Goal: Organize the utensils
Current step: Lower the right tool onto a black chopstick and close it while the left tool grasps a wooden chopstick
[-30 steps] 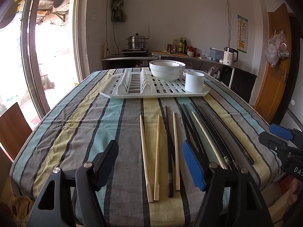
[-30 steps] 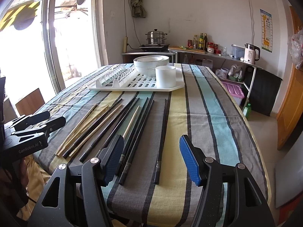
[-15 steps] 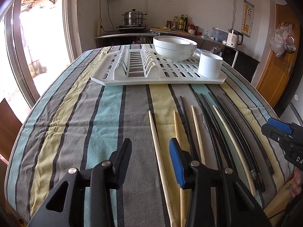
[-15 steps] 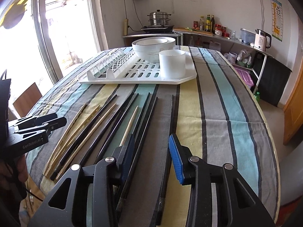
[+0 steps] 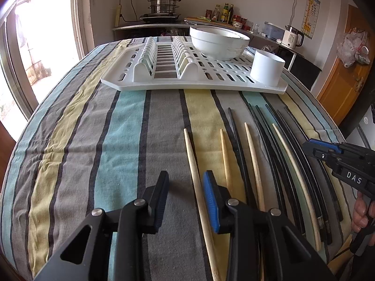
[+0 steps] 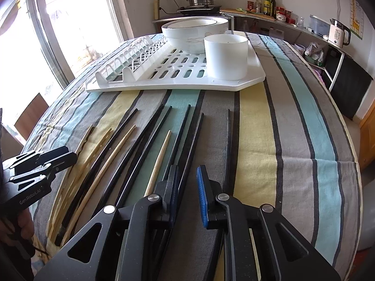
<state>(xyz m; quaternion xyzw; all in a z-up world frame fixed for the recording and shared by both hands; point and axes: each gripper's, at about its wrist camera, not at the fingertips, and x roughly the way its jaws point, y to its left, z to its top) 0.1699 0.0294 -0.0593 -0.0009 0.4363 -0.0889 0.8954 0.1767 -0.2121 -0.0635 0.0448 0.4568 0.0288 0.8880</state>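
Two grippers [image 5: 186, 195] [image 6: 187, 193] parted, empty; chopsticks [image 6: 161, 154] black and pale, perhaps wooden.

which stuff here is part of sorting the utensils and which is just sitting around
Part of the job:
- wooden chopsticks
- black chopsticks
- white cup on the drying rack
- left gripper, open
- right gripper, open

Just lying about:
- stacked bowls on the rack
- steamer pot
- kettle
- bottles
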